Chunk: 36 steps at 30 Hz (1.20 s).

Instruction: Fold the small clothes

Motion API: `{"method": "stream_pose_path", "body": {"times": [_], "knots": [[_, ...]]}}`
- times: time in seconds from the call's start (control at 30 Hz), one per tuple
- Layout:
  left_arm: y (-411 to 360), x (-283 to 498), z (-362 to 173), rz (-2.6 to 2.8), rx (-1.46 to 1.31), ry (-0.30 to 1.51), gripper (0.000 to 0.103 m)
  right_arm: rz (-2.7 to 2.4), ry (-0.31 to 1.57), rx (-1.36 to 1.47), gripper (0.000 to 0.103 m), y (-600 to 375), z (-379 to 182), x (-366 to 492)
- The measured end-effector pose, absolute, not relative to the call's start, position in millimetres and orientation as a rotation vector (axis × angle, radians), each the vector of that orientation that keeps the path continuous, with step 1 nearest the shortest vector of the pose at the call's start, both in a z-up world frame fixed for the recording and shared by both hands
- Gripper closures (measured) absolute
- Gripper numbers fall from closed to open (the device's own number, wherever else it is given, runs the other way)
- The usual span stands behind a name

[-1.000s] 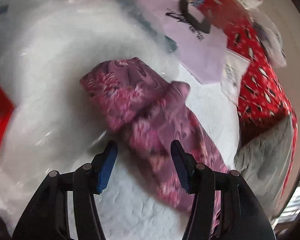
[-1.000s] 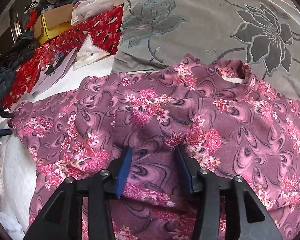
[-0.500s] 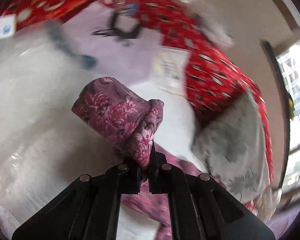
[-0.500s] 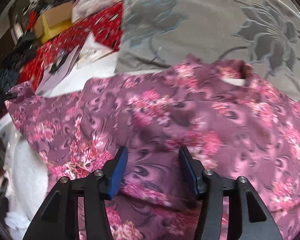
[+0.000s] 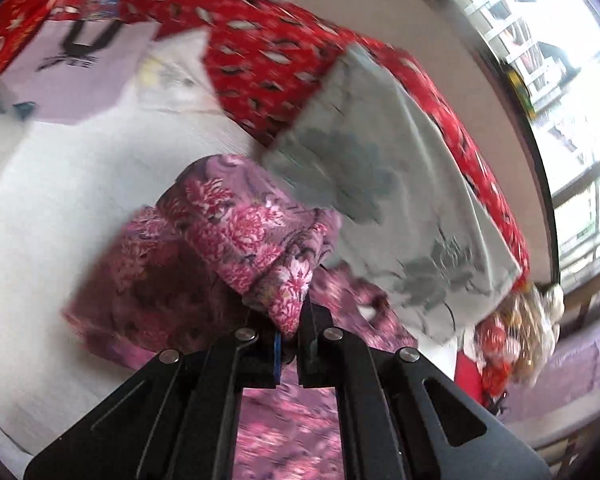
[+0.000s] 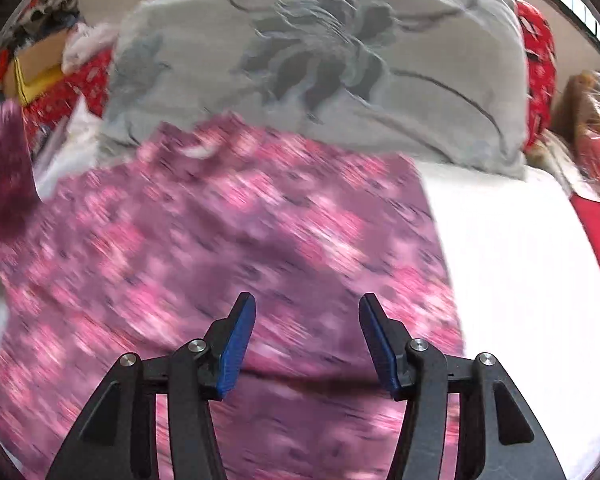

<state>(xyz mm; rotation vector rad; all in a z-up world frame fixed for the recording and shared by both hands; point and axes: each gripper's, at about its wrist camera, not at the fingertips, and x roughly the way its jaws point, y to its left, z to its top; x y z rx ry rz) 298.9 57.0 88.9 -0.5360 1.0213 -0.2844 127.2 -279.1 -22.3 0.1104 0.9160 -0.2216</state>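
Pinching a bunched sleeve end of the floral garment (image 5: pixel 236 240), the left hand-held gripper (image 5: pixel 288 344) is clenched tight on the fabric, jaws nearly touching w/ cloth squeezed between them. Sleeve is lifted off the white bed sheet (image 5: pixel 60 184); rest of the garment trails below and to the right, under the gripper body. Garment is purple-pink w/ a flower print.

Right hand-held gripper (image 6: pixel 306 340) is released, blue pads (image 6: pixel 236 344) standing apart, nothing between them; it hangs over the garment body, whether touching it I can't tell. In the right wrist view the garment (image 6: pixel 220 240) lies spread flat on the sheet (image 6: pixel 520 260), heavily motion-blurred, collar end toward the grey flower-print pillow (image 6: pixel 320 60) and touching its lower edge. A lifted flap of the same cloth shows at far left of that view.

Bkgd: red patterned blanket (image 5: pixel 268 48) behind the pillow, lilac printed sheet/bag (image 5: pixel 80 72) on it, window (image 5: pixel 560 80) at right of the left wrist view.
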Motion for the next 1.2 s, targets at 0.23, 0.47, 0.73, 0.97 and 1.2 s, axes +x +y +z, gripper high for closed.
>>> {"method": "stream_pose_path", "body": {"times": [0.23,0.47,0.73,0.97,1.2], "knots": [[-42.6,286.0,74.0,-0.365,-0.436,1.102,0.1,-0.199,0.825,0.195,0.039,-296.9,-45.2,97.2],[-122.7,271.0,26.1,-0.409,-0.357,1.21,0.1,-0.172,0.801,0.235,0.037,-301.0,-47.4,92.2],[-154.4,251.6,-33.1,-0.403,-0.235,1.354,0.083,-0.161,0.795,0.249,0.036,-303.2,-47.6,92.6],[-63.7,217.9,14.4,-0.622,-0.367,1.299,0.053,-0.164,0.866,0.269,0.036,-306.8,-36.0,102.3],[52.5,225.2,-12.3,-0.419,-0.566,1.26,0.052,-0.069,0.73,0.273,0.031,-266.5,23.0,116.0]]}}
